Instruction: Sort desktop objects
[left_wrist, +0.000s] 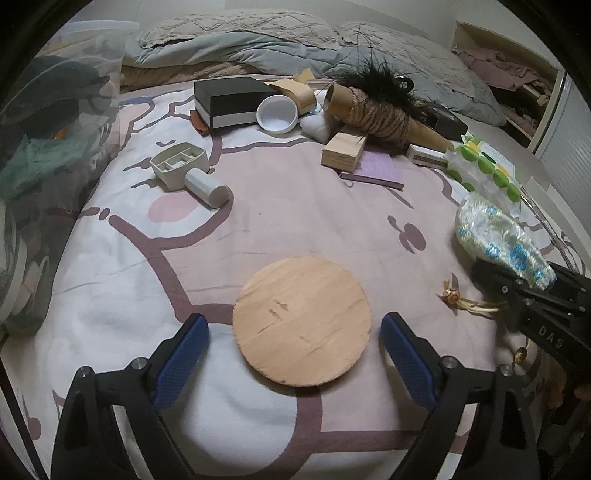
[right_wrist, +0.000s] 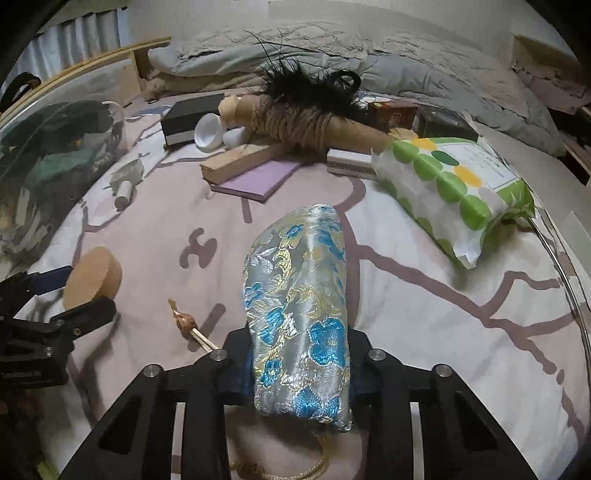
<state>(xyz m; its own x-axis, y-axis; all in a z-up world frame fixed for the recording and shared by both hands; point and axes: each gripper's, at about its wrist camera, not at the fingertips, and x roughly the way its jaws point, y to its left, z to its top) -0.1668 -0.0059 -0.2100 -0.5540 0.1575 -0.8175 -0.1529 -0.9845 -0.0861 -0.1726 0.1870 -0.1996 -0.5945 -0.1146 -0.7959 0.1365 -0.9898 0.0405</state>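
Observation:
A round wooden disc (left_wrist: 301, 321) lies flat on the patterned bedsheet. My left gripper (left_wrist: 295, 321) stands open around it, with a gap between each blue pad and the disc's edge. The right wrist view also shows the disc (right_wrist: 92, 277) between the left gripper's (right_wrist: 85, 290) fingers. My right gripper (right_wrist: 299, 338) is shut on a silver-blue brocade pouch (right_wrist: 299, 295), which sticks out forward past the fingers and rests on the sheet. The pouch's cord with a bead (right_wrist: 184, 319) trails out to the left. The pouch (left_wrist: 498, 236) also shows at the right edge of the left wrist view.
A clear plastic bin (left_wrist: 55, 129) full of things stands at the left. At the back lie a black box (left_wrist: 229, 99), a white cup (left_wrist: 277, 114), a twine-wrapped cone (left_wrist: 373, 110), a wooden block (left_wrist: 343, 149) and a purple notebook (left_wrist: 376, 170). A green-dotted packet (right_wrist: 450, 192) lies right.

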